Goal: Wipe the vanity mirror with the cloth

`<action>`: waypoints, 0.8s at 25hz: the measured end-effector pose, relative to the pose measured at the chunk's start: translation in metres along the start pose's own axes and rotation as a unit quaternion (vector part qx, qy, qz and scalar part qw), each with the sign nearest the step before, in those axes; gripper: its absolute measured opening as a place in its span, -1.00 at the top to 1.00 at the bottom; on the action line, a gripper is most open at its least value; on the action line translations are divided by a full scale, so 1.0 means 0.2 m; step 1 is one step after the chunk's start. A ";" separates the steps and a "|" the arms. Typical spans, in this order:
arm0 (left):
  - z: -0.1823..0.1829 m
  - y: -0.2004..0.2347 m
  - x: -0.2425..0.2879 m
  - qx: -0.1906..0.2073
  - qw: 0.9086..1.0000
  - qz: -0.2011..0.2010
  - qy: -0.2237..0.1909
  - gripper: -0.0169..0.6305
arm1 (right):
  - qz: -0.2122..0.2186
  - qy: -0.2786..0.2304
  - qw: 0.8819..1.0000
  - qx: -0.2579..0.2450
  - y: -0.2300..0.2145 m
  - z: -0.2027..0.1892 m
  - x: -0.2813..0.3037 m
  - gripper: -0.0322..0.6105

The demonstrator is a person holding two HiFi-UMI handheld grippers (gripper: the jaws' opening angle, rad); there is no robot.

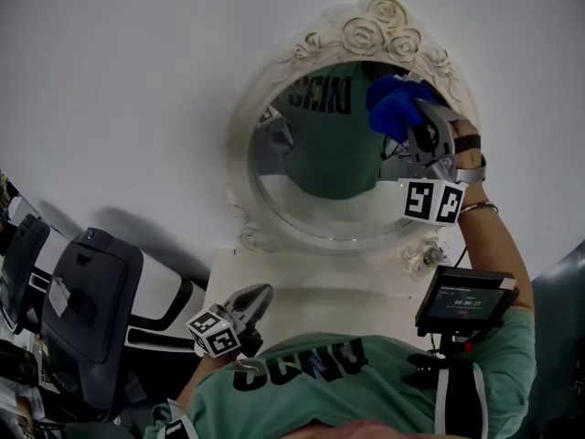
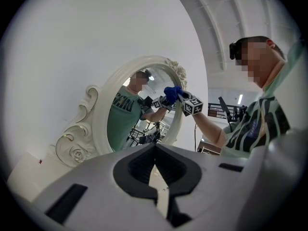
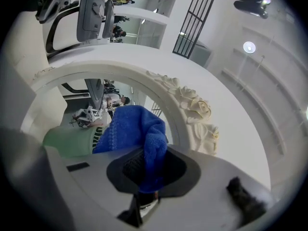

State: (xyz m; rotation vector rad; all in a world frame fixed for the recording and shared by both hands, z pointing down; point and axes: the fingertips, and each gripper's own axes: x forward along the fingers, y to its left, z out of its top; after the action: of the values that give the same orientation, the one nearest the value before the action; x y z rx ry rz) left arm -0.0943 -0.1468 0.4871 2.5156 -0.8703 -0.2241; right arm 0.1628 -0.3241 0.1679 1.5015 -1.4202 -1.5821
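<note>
An oval vanity mirror (image 1: pixel 320 167) in a white frame with carved roses (image 1: pixel 370 27) stands against the wall. My right gripper (image 1: pixel 419 126) is shut on a bunched blue cloth (image 1: pixel 391 101), which is pressed on the glass at the upper right, just under the roses. In the right gripper view the cloth (image 3: pixel 130 129) fills the jaws of the right gripper (image 3: pixel 147 170) beside the frame (image 3: pixel 192 109). My left gripper (image 1: pixel 258 297) hangs low over the tabletop, well clear of the mirror, jaws together and holding nothing. The left gripper view shows the left gripper (image 2: pixel 154 150), the mirror (image 2: pixel 127 126) and the cloth (image 2: pixel 172 93).
The mirror rests on a white vanity top (image 1: pixel 311 282). A black chair-like frame (image 1: pixel 87 291) stands at the lower left. A small screen device (image 1: pixel 464 300) sits at my chest on the right. The plain white wall (image 1: pixel 119 80) runs behind.
</note>
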 end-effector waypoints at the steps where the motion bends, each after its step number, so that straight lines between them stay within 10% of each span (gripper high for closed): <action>1: 0.00 0.00 0.00 -0.001 1.000 0.000 0.001 0.92 | 0.007 -0.002 1.000 0.000 0.06 -0.01 -0.02 0.75; 20: -0.01 -0.01 0.01 0.003 1.000 0.008 0.011 0.92 | 0.213 -0.022 0.977 -0.020 1.56 -0.15 -0.59 0.75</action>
State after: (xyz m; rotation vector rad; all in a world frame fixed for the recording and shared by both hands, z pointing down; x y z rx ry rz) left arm -0.0914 -0.1458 0.4882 2.5103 -0.8842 -0.1890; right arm 0.1340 -0.3224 0.5025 1.0525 -1.5960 -1.3716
